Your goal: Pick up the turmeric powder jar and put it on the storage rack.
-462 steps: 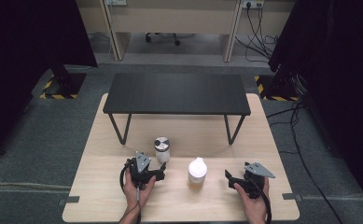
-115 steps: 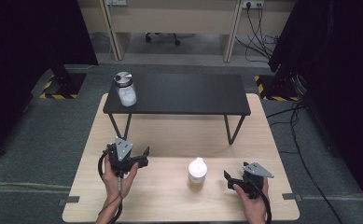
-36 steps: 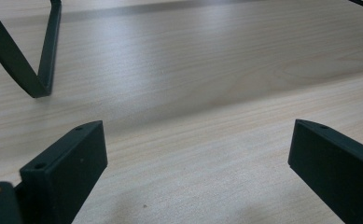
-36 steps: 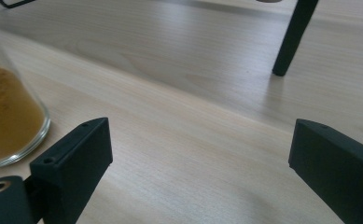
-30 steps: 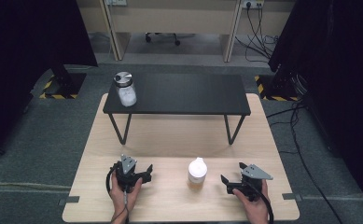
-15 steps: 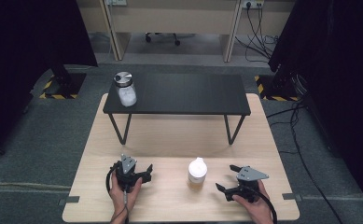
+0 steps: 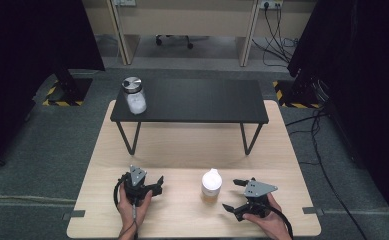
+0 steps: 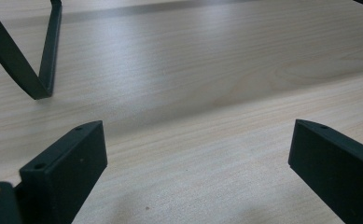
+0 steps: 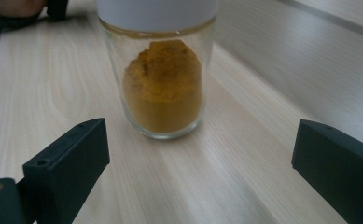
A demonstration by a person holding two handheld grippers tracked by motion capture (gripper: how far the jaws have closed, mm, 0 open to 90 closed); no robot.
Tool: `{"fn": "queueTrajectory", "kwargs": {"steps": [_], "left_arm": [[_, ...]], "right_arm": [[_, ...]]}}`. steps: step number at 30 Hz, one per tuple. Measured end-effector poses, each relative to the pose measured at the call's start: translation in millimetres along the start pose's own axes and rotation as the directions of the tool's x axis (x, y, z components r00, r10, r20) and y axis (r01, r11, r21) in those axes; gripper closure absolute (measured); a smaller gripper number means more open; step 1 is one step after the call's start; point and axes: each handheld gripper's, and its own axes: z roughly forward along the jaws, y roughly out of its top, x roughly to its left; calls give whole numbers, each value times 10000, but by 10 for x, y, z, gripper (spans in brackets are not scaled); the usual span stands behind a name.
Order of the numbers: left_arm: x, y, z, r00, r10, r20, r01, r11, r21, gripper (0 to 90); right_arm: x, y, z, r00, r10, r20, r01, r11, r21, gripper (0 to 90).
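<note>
The right gripper (image 7: 233, 195) lies low on the wooden table (image 7: 182, 150), its jaws spread wide and turned toward the spice jar (image 7: 211, 185), which stands upright just beside it, apart from both jaws; in the right gripper view the jar (image 9: 163, 88) sits ahead of the gap, glass, white-capped, part filled with yellow-orange powder; the left gripper (image 7: 154, 182) rests on the table well to the jar's left, jaws wide with only bare wood between them; a second jar (image 7: 133, 95), metal-lidded with white contents, stands at the left end of the black shelf (image 7: 197, 100).
</note>
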Motion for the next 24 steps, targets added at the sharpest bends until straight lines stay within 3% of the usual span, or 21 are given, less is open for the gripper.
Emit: {"fn": "queueTrajectory", "kwargs": {"steps": [13,24], "left_arm": [[-6,1,1,10000,19,-17,-19,10000,8,38],[-17,6,7,10000,43,-55,-42,10000,34,39]], "right_arm": [[-38,97,179,9980,-406,-488,406,9992,-3,42],[-72,158,314,9955,-420,-852,414,9991,-86,43]]}}
